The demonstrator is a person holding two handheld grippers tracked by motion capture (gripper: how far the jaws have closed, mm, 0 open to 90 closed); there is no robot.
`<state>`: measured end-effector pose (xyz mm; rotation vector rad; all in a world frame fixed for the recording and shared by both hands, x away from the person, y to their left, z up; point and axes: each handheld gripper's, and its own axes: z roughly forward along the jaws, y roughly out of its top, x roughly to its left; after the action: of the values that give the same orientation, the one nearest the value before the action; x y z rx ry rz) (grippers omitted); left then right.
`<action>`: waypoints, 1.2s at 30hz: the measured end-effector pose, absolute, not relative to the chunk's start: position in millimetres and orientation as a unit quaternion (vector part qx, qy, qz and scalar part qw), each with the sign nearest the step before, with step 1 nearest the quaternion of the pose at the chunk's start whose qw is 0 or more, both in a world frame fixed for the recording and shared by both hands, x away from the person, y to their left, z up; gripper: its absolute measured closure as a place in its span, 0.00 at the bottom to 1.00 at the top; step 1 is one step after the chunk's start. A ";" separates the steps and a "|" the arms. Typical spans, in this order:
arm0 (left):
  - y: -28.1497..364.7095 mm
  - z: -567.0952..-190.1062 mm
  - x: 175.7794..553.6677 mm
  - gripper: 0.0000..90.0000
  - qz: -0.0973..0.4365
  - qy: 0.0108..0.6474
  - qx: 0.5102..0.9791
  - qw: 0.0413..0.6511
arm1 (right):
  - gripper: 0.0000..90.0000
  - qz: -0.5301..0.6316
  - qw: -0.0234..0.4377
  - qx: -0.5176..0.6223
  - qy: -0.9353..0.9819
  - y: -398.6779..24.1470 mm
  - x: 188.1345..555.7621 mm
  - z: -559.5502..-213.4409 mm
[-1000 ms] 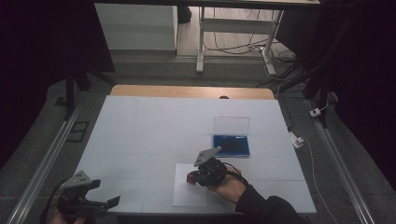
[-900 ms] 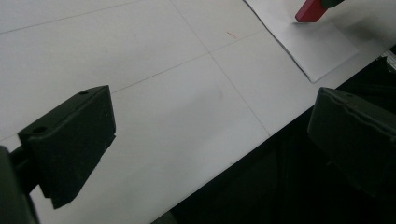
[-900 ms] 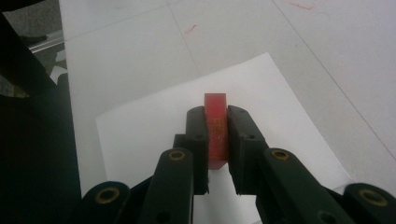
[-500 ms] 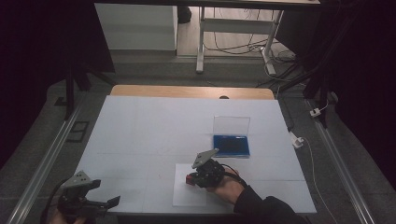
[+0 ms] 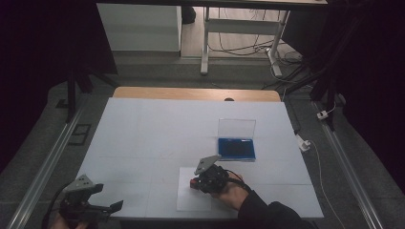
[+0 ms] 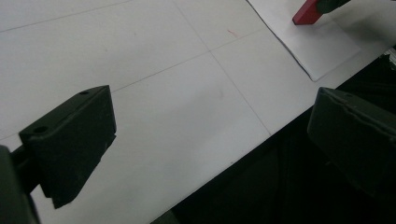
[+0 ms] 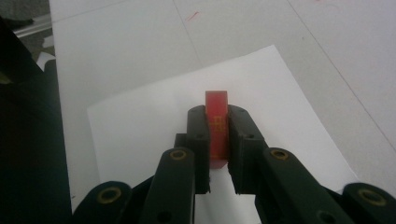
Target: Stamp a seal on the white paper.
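Observation:
My right gripper (image 5: 195, 182) is shut on a small red block (image 5: 192, 182), held low over a white paper sheet (image 5: 193, 198) near the table's front edge. In the right gripper view the red block (image 7: 217, 105) stands upright between the shut jaws, with the paper sheet (image 7: 140, 126) under it. My left gripper (image 5: 109, 198) hovers at the front left corner of the table, open with nothing in it. The left gripper view has its jaws wide apart (image 6: 210, 140), with the red block (image 6: 308, 13) and the paper sheet (image 6: 322, 46) at the top right.
A blue pad in a case (image 5: 236, 148) with its clear lid standing open sits behind and to the right of the paper. The white table (image 5: 157, 129) has a wooden strip along its far edge. Metal rails run along both sides.
My right gripper has shifted slightly left and nearer with the red block, over the paper. The left gripper has hardly moved.

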<state>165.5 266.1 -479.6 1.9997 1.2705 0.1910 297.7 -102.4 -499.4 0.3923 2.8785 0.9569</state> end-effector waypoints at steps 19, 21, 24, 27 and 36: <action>266.3 -479.5 165.3 0.02 0.075 0.495 0.781 0.373 | 0.89 0.324 0.038 0.127 0.937 -105.5 297.5 -500.8; 266.5 -479.5 165.4 0.02 0.075 0.495 0.781 0.374 | 0.89 0.328 0.033 0.127 0.936 -106.0 299.0 -501.1; 266.7 -479.4 165.3 0.02 0.075 0.494 0.781 0.374 | 0.88 0.329 0.029 0.130 0.935 -106.9 300.2 -500.7; 266.5 -479.4 165.3 0.02 0.075 0.494 0.781 0.374 | 0.88 0.327 0.041 0.123 0.936 -105.1 297.8 -500.0; 266.9 -479.4 165.1 0.02 0.075 0.494 0.781 0.375 | 0.88 0.347 0.051 0.127 0.928 -107.9 297.4 -492.1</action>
<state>165.1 266.9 -479.4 1.9988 1.2641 0.1922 297.4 -107.9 -492.1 0.3860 2.8234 1.0566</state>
